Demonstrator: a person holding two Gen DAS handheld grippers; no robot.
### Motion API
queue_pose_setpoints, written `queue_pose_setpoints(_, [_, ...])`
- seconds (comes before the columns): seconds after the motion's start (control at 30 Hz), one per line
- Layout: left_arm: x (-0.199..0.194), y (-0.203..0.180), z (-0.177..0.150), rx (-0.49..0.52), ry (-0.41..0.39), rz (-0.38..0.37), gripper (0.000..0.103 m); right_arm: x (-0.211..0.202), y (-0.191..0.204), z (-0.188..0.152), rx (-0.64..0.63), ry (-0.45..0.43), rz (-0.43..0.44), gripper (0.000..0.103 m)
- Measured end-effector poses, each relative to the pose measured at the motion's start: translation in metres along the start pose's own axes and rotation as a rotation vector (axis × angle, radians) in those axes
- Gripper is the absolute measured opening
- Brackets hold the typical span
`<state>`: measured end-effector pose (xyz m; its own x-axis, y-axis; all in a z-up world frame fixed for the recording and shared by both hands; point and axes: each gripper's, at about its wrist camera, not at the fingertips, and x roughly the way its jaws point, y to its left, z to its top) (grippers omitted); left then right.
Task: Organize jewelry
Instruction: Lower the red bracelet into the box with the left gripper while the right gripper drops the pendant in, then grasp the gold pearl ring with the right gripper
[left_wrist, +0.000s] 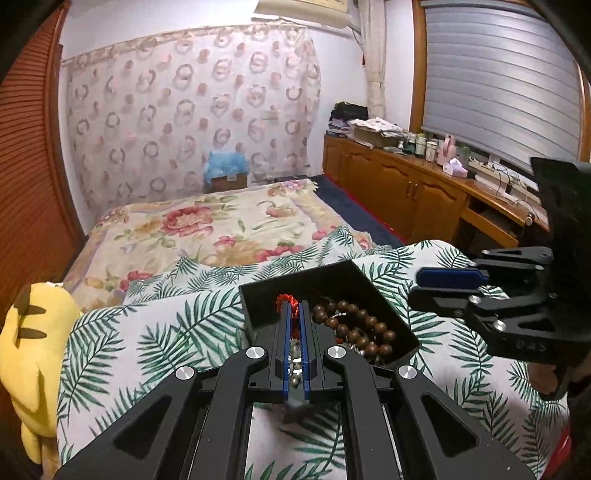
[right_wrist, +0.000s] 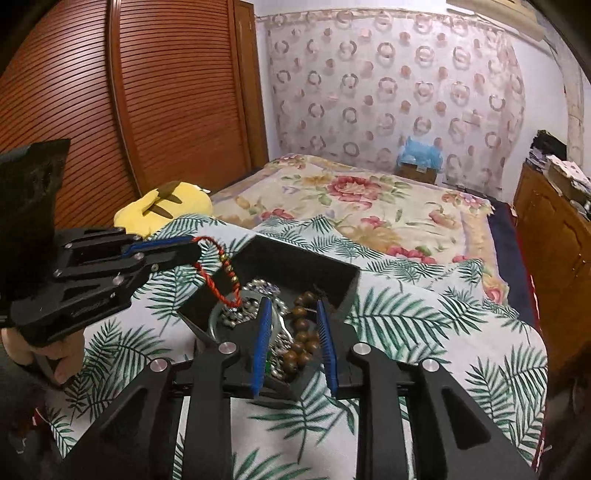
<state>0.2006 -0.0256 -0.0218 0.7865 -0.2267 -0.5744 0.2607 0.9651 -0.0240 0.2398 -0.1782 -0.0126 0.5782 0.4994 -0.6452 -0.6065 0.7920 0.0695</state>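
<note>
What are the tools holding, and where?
The left tool pinches the red bracelet by its top end, dangling. The right tool holds nothing.

Black box (right_wrist: 295, 266) is sitting on the leaf cloth (right_wrist: 424, 332), its mouth taking up with wood beads (right_wrist: 301, 332) and silver chain (right_wrist: 258, 286). Left gripper (right_wrist: 192, 245) is dangling a red cord (right_wrist: 218, 284) over the box's left rim, blocking that side. Cloth right of the box is lying open. Yellow plush (right_wrist: 166, 205) is sitting far left.
</note>
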Motion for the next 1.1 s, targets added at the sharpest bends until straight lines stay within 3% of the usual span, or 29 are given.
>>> queue_pose_setpoints(0.43, [0.033, -0.011, 0.02, 0.018, 0.02, 0.001, 0.005, -0.013, -0.018, -0.031, 0.013, 0.028, -0.037, 0.027])
queue_pose_setpoints(0.5, [0.034, -0.012, 0.02, 0.023, 0.025, 0.008, 0.014, -0.011, -0.017, -0.034, 0.013, 0.031, -0.036, 0.027])
queue_pose_setpoints(0.57, [0.032, -0.013, 0.019, 0.022, 0.019, 0.015, 0.047, -0.01, -0.014, -0.037, 0.011, 0.033, -0.034, 0.027])
queue_pose_setpoints(0.67, [0.025, -0.011, 0.017, 0.012, 0.001, 0.037, 0.079, -0.011, -0.008, -0.041, 0.008, 0.03, -0.026, 0.027])
queue_pose_setpoints(0.83, [0.015, -0.003, 0.014, -0.003, -0.01, 0.054, 0.095, -0.017, -0.001, -0.052, 0.022, 0.013, -0.016, 0.028])
queue_pose_setpoints(0.97, [0.004, 0.0, 0.011, 0.001, -0.014, 0.073, 0.095, -0.023, 0.005, -0.056, 0.025, -0.004, -0.027, 0.054])
queue_pose_setpoints(1.1, [-0.009, 0.002, 0.003, -0.008, -0.019, 0.084, 0.095, -0.026, 0.008, -0.061, 0.026, -0.006, -0.032, 0.057])
